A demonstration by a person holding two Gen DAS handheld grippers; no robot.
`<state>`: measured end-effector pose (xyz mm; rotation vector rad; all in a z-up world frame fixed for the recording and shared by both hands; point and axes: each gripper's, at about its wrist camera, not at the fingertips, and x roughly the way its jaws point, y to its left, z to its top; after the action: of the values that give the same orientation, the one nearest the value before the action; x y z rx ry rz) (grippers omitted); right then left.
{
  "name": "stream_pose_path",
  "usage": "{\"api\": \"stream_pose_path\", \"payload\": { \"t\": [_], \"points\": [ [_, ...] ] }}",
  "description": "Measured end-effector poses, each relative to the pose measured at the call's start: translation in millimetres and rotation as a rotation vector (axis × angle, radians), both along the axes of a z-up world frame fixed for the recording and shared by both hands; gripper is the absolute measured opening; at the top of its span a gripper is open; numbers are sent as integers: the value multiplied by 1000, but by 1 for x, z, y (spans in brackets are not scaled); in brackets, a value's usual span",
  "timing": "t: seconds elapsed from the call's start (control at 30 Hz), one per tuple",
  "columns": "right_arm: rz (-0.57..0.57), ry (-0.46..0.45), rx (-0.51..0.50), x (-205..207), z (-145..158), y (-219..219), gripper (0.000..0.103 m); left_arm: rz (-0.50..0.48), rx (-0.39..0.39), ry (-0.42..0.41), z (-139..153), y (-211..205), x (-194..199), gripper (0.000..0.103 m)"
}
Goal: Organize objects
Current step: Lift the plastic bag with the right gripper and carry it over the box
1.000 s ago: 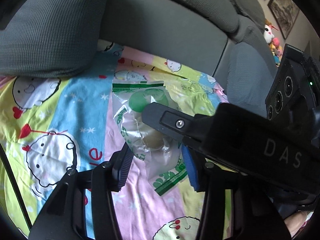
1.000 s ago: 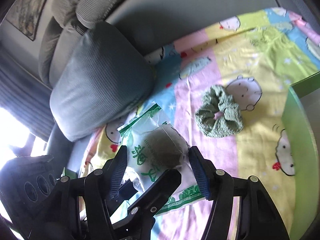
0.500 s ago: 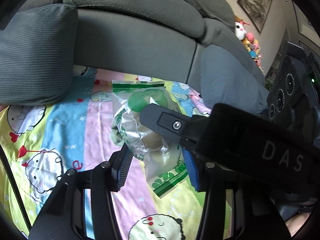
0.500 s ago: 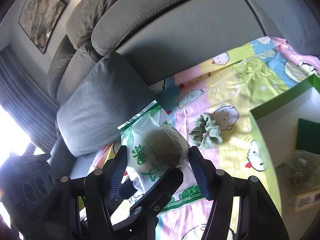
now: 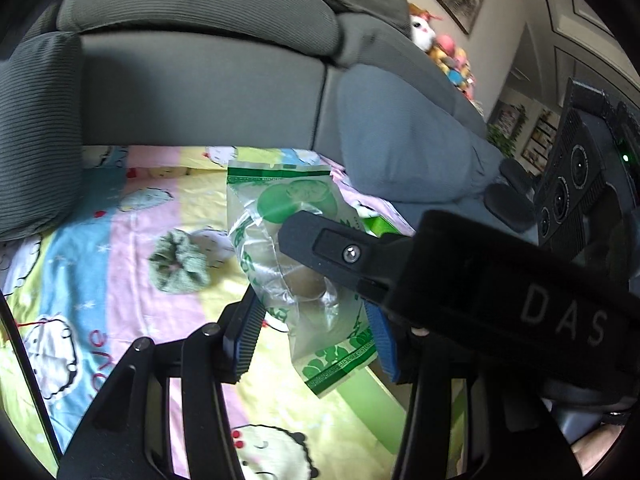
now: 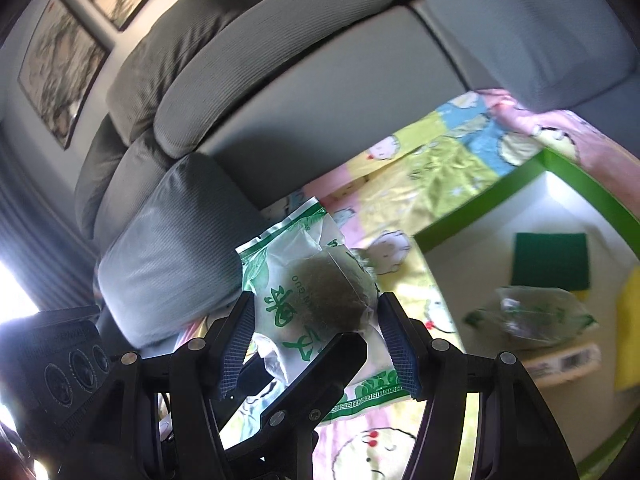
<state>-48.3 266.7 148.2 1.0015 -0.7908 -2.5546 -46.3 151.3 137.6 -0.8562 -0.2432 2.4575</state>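
Both grippers, left gripper (image 5: 312, 336) and right gripper (image 6: 316, 340), hold same snack bag (image 6: 308, 300), up off blanket. Step: carrying bag. Green box (image 6: 480, 208) just right of right gripper. Next: move over box, let go.

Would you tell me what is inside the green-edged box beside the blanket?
Inside the green-edged box: a dark green scouring pad, a clear green-printed packet and something yellow at the edge. The tongs hide its near part.

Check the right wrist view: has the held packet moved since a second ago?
Yes. The packet has been carried from beside the grey cushion toward the green-rimmed box.
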Motion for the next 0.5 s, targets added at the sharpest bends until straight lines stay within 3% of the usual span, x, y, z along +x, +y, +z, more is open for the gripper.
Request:
{"api": "stream_pose_path", "payload": {
  "t": [0.5],
  "points": [
    [-170,-91,-54,6,-21,65,64,-135,-4,-72,-18,61,-11,47]
  ]
}}
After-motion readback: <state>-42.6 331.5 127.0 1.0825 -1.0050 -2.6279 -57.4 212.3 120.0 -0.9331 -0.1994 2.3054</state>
